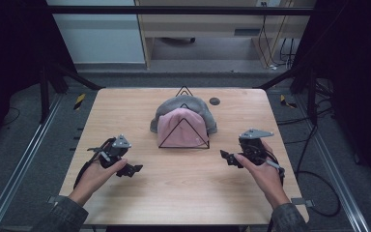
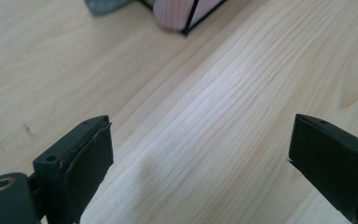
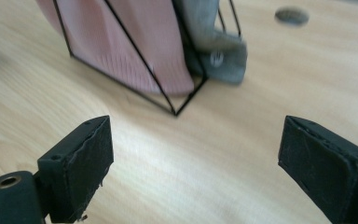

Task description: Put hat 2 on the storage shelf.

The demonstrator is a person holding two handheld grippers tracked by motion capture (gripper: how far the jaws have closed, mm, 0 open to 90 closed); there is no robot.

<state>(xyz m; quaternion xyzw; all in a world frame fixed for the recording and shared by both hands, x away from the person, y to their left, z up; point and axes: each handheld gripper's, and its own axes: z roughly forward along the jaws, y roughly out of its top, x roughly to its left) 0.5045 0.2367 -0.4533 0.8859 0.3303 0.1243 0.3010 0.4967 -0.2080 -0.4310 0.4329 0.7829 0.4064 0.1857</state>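
High view – we hold left gripper (image 1: 134, 169) and right gripper (image 1: 225, 156) released, empty, low over the bench (image 1: 183, 193) | pink hat (image 1: 181, 126) on black wire stand (image 1: 160, 142), fronting grey hat (image 1: 174, 105), mid-bench | step: hands apart from hats – next likely a fresh reach

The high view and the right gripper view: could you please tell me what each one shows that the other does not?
High view: both hands, the left gripper, the floor and the desk behind. Right gripper view: the right gripper close up, jaws open with nothing between them. Both: the pink hat and grey hat on the wire stand, the dark disc and the table.
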